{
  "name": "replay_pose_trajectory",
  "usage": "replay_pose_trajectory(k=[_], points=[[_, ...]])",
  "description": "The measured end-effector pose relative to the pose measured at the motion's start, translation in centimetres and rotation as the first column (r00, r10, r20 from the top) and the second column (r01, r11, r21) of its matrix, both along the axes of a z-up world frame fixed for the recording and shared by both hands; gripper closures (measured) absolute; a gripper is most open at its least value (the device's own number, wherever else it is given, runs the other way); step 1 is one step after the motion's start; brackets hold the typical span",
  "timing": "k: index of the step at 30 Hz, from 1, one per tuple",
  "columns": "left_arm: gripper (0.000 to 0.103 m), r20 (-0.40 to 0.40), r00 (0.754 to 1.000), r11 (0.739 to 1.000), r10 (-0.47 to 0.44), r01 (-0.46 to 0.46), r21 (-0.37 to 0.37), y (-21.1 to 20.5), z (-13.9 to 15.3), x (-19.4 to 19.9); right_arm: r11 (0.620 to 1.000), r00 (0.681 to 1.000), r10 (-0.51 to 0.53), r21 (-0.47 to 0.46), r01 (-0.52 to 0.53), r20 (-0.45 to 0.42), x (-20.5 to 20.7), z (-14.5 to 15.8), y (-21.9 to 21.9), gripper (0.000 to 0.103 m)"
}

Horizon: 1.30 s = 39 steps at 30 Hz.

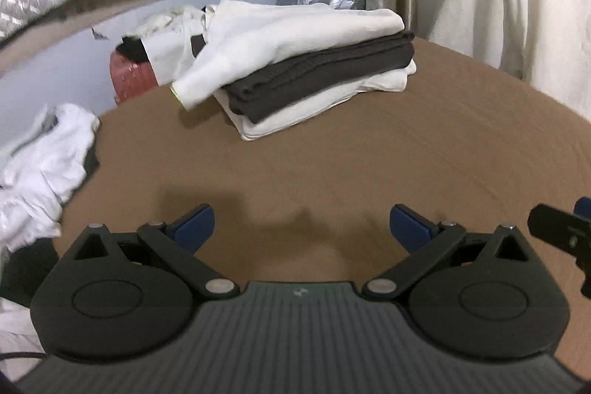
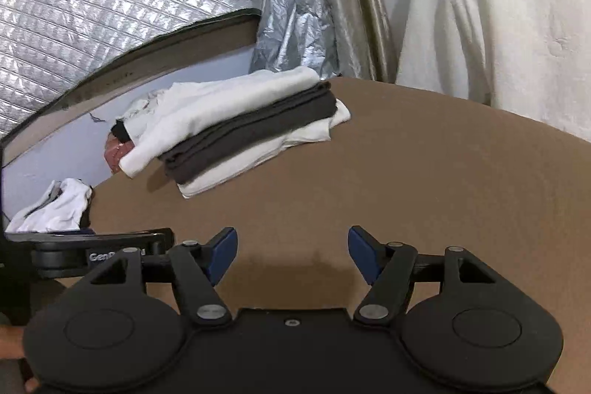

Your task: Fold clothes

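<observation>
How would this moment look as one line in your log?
left tongs: open, empty | right tongs: open, empty | folded stack: three layers, on brown surface

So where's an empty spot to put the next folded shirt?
The brown surface is bare between the folded stack and both open tools. The left edge is crowded by crumpled white clothes.
</observation>
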<state>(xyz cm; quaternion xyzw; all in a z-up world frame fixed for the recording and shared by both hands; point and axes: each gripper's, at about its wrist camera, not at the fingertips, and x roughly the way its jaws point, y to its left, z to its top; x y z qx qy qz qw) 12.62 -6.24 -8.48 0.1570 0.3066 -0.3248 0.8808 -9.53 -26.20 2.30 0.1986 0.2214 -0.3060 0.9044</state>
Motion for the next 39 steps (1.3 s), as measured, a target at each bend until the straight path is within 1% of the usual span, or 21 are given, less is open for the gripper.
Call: replay_pose_trajectory(k=[4,7,8,10,12,15,18,22,28,32,39], points=[[0.000,0.015,1.000,0.999,-0.009,0.008,0.041,0.8,0.7,-0.4,0.998,0.999,-0.031,-0.056,0.029,-0.040,0.4,0.6,1.0,0.032],[0.000,0.055,0.998,0.998,-0.002,-0.002,0.059,1.5,1.6,-0.7,0.994,0.996,-0.056,-0.099,0.049,-0.068,0.6,1.1,1.8,0.032],[0.000,0.064,0.998,0.998,-0.001,-0.003,0.057,1.7,1.8,-0.7,0.993,0.996,-0.059,-0.102,0.052,-0.070,0.6,1.3,2.0,0.031],[0.000,0.074,0.997,0.999,0.002,-0.006,0.050,2.0,2.2,-0.8,0.994,0.996,-0.060,-0.095,0.054,-0.066,0.3,1.6,2.3,0.023],[0.000,0.061,0.998,0.999,0.003,-0.005,0.033,2.0,2.3,-0.8,0.995,0.997,-0.058,-0.085,0.053,-0.054,-0.1,1.7,2.5,0.021],[0.000,0.041,0.999,1.000,-0.009,0.008,0.022,1.9,2.0,-1.1,0.995,0.997,-0.070,-0.080,0.067,-0.038,-0.7,1.8,2.9,0.021],[0.000,0.062,0.998,0.999,-0.025,0.023,0.031,1.7,1.3,-1.6,0.993,0.996,-0.081,-0.089,0.077,-0.043,-0.9,1.7,3.3,0.016],[0.000,0.063,0.997,0.998,-0.054,0.052,0.035,1.6,0.4,-1.9,0.992,0.995,-0.090,-0.098,0.086,-0.046,-0.9,1.3,3.5,0.015],[0.000,0.075,0.997,0.999,-0.024,0.021,0.032,1.7,-0.3,-1.8,0.992,0.995,-0.086,-0.094,0.081,-0.054,-0.6,0.9,3.8,0.014],[0.000,0.083,0.996,0.998,-0.040,0.035,0.059,1.1,-0.8,-1.9,0.992,0.994,-0.084,-0.099,0.078,-0.064,-0.2,0.6,3.9,0.014],[0.000,0.106,0.993,0.996,-0.045,0.037,0.076,0.7,-1.1,-2.5,0.992,0.993,-0.088,-0.099,0.079,-0.085,0.1,0.1,4.2,0.014]])
